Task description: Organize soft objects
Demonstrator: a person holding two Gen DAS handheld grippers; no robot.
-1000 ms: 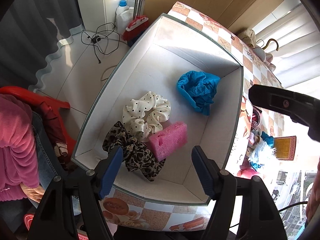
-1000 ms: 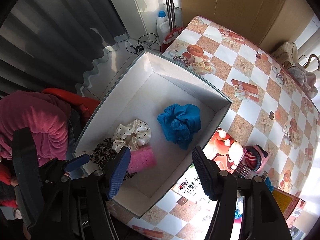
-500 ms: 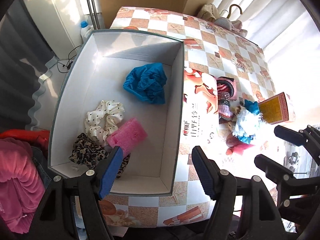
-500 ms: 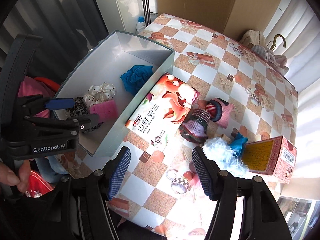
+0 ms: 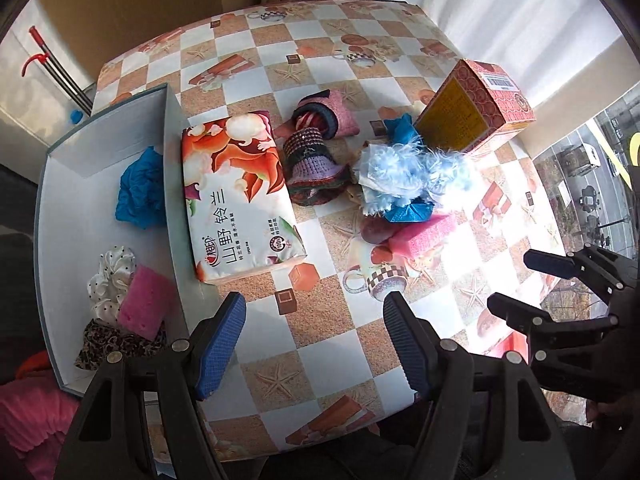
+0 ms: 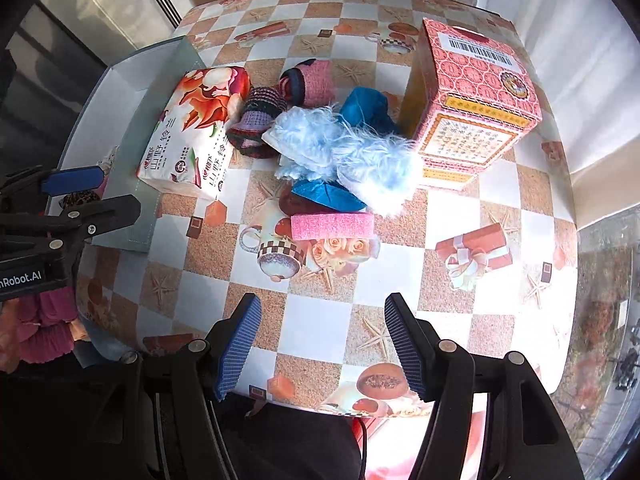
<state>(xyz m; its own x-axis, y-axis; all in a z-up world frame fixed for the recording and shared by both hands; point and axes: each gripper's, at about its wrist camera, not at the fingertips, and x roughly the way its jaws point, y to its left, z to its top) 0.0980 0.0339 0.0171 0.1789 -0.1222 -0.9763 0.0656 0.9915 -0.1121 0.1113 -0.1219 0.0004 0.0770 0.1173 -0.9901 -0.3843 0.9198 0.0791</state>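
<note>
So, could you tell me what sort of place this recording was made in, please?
Probably a home, perhaps a sunny balcony room: a table under a patterned checked oilcloth, white curtains by a window, and a mop handle leaning in the corner.

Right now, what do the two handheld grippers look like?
Both match: the left gripper and right gripper have black plastic frames with silver rivets and two fingers faced with ribbed blue pads. The left gripper's side carries white "nRobot.AI" lettering.

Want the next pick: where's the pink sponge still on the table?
Right wrist view, centre: pink sponge lies on the table, just before the blue cloth.
</note>
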